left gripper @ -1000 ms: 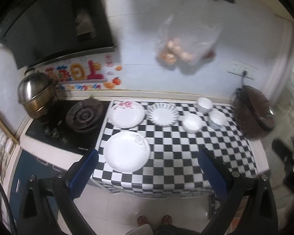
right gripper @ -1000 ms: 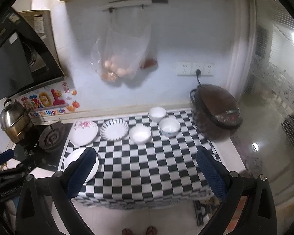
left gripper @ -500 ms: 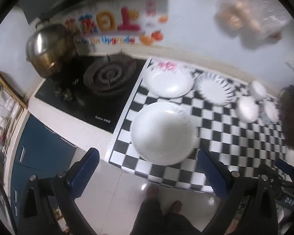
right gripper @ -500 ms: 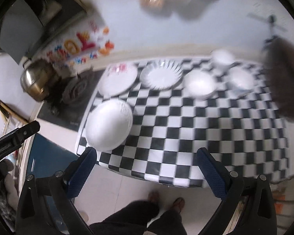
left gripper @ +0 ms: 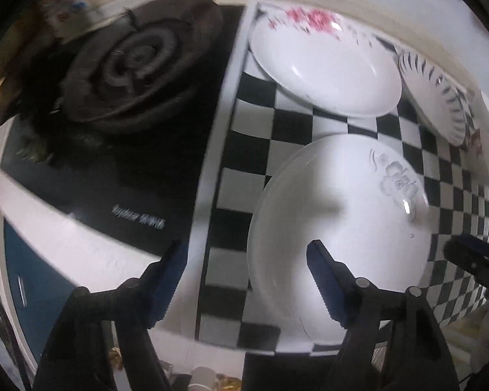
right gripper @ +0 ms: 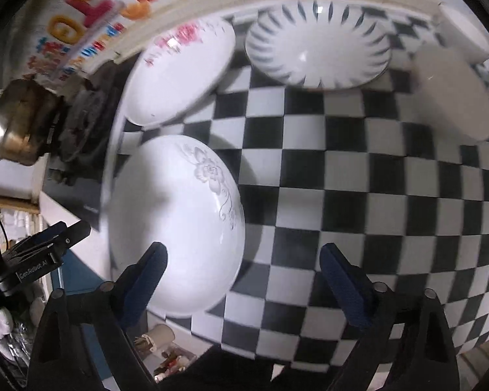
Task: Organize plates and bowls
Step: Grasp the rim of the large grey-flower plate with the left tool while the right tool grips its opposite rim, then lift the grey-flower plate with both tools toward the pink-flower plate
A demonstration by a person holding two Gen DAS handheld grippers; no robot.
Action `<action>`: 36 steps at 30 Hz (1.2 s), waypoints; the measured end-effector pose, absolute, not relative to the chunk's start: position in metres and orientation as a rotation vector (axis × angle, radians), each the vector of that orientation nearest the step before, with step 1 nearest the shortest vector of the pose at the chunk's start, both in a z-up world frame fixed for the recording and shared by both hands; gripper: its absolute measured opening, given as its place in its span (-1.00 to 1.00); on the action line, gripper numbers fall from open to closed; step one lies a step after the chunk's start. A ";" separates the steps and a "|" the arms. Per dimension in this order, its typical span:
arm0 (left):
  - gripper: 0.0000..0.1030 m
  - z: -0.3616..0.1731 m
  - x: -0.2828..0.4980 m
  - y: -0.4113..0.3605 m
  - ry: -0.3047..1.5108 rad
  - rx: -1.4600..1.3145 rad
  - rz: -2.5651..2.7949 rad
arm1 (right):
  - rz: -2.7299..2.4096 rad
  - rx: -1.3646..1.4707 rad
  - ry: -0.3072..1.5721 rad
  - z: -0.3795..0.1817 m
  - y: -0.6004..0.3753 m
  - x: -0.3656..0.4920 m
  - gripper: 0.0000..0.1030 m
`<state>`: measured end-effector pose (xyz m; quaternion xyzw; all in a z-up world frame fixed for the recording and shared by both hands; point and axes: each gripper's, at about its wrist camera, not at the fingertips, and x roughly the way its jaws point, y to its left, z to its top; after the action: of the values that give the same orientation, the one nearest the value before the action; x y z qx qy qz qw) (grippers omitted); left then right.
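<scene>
The large white plate (left gripper: 339, 228) with a grey flower print lay flat at the near left corner of the checkered tabletop (right gripper: 342, 195), just beside the black stove (left gripper: 120, 169). It was judged to be glazed ceramic: stiff, fairly heavy, slippery and easily chipped. The best hold was judged to be on the raised rim at the near edge, 1 pad above and 1 below.

The left tongs (left gripper: 247, 280) were seen spread over the plate's left rim, 1 finger over the plate and 1 outside it; their jaws had just been closing, yet nothing was pinched. The right tongs (right gripper: 244, 280) were seen spread wider, straddling the plate's right edge, also closing a little and holding nothing.

Behind lay a plate with pink flowers (left gripper: 326, 65) and a dish with dark stripes (right gripper: 316, 49). White lettering on the stove was too blurred to be read. A label reading "GenRobot.AI" was made out on the left tool in the right view.
</scene>
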<state>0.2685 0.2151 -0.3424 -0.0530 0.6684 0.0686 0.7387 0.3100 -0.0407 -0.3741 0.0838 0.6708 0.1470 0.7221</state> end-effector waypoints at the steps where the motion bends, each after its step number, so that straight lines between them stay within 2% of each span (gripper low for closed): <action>1: 0.43 -0.347 0.273 0.217 1.473 -0.116 0.135 | 0.316 0.183 1.507 -0.384 -0.035 0.315 0.77; 4: 0.37 -0.363 0.286 0.223 1.504 -0.113 0.085 | 0.301 0.189 1.549 -0.400 -0.024 0.321 0.67; 6: 0.11 -0.373 0.290 0.225 1.536 -0.116 0.057 | 0.290 0.210 1.573 -0.411 -0.021 0.325 0.60; 8: -0.04 -0.380 0.292 0.226 1.567 -0.119 0.025 | 0.279 0.234 1.595 -0.420 -0.017 0.328 0.47; 13: -0.31 -0.390 0.291 0.219 1.606 -0.140 -0.068 | 0.271 0.265 1.631 -0.432 -0.011 0.331 0.18; 14: -0.37 -0.390 0.291 0.217 1.607 -0.152 -0.086 | 0.275 0.260 1.629 -0.432 -0.008 0.333 0.11; 17: -0.39 -0.387 0.290 0.216 1.600 -0.165 -0.082 | 0.284 0.255 1.647 -0.434 -0.003 0.337 -0.39; 18: -0.40 -0.386 0.290 0.216 1.600 -0.176 -0.080 | 0.273 0.246 1.659 -0.436 -0.002 0.335 -0.50; 25: -0.40 -0.380 0.279 0.215 1.596 -0.198 -0.077 | 0.270 0.239 1.660 -0.438 0.001 0.332 -0.54; 36: -0.40 -0.337 0.279 0.169 1.548 -0.159 -0.132 | 0.262 0.293 1.633 -0.412 -0.062 0.316 -0.57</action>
<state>0.2790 0.1692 -0.3370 -0.0717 0.6978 -0.0597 0.7102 0.3161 -0.0619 -0.4122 0.1298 0.7238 0.1161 0.6676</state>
